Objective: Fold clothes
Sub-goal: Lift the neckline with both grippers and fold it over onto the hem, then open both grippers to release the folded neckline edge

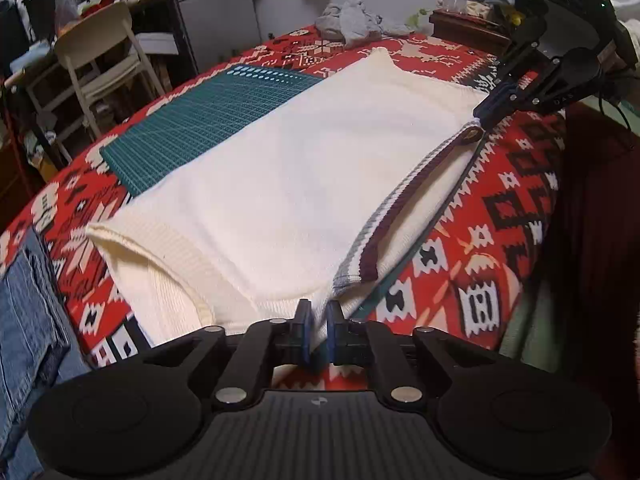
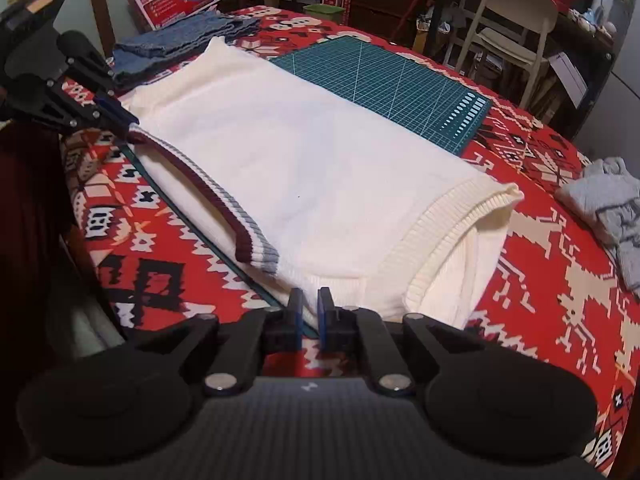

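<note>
A cream sweater (image 1: 280,184) lies flat across the surface (image 1: 480,248), which wears a red patterned cloth, and partly covers a green cutting mat (image 1: 192,136). A ribbed maroon-and-grey band (image 1: 400,200) runs along the sweater's near edge.

The left hand-held gripper (image 1: 319,318) pinches the cream knit at one end of that edge, its blue pads close together with cloth between them. The right hand-held gripper (image 2: 309,308) pinches the opposite end, jaws narrowed on the fabric; in the left view it (image 1: 486,114) meets the band by a brown button (image 1: 473,135).

Folded jeans (image 2: 176,40) lie beyond the sweater, a grey garment (image 2: 612,208) lies well apart, and a white chair (image 2: 516,20) stands behind.
</note>
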`<state>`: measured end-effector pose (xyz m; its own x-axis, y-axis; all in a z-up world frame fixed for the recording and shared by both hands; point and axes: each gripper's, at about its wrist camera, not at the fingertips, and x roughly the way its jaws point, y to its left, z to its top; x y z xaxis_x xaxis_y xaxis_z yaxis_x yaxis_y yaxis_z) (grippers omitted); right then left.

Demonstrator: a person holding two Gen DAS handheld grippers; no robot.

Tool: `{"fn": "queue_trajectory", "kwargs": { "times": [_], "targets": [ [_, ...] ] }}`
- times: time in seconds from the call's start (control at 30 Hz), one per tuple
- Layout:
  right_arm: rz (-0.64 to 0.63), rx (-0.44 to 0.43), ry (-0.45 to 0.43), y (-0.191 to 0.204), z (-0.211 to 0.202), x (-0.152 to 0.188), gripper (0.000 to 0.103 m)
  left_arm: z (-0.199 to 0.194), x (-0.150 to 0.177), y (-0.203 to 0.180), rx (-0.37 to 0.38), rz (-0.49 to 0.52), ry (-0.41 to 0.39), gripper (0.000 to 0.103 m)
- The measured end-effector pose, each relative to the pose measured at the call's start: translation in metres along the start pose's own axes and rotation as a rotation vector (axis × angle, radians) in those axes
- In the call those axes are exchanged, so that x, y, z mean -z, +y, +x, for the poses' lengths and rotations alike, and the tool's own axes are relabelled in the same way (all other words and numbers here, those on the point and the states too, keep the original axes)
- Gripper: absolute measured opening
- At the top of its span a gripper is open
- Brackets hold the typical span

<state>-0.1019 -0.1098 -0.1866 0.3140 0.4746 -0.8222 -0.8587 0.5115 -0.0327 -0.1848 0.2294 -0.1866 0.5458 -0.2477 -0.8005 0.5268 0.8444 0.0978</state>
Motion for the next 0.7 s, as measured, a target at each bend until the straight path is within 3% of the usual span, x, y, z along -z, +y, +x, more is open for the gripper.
{"fn": "queue_trajectory", "kwargs": {
  "times": [0.2, 0.37, 0.5, 0.57, 0.7],
  "targets": [
    [0.149, -0.018, -0.071, -0.027, -0.02, -0.003, 0.01, -0.018, 0.005, 0.015, 0.021, -0.097, 0.001, 0.012],
    [0.366, -0.012, -0.163, -0.063, -0.032, -0.005, 0.02, -0.035, -0.001, 0.054, 0.021, -0.341, -0.078, 0.02],
    [0.514, 0.015, -0.22, -0.094, -0.026, -0.01, 0.022, -0.032, -0.007, 0.088, -0.016, -0.527, -0.146, 0.025],
    [0.575, 0.034, -0.234, -0.106, -0.019, -0.013, 0.028, -0.023, -0.009, 0.101, -0.052, -0.585, -0.155, 0.031],
    [0.691, 0.052, -0.25, -0.127, -0.001, -0.013, 0.032, 0.0, -0.009, 0.128, -0.08, -0.724, -0.151, 0.032]
  ]
}}
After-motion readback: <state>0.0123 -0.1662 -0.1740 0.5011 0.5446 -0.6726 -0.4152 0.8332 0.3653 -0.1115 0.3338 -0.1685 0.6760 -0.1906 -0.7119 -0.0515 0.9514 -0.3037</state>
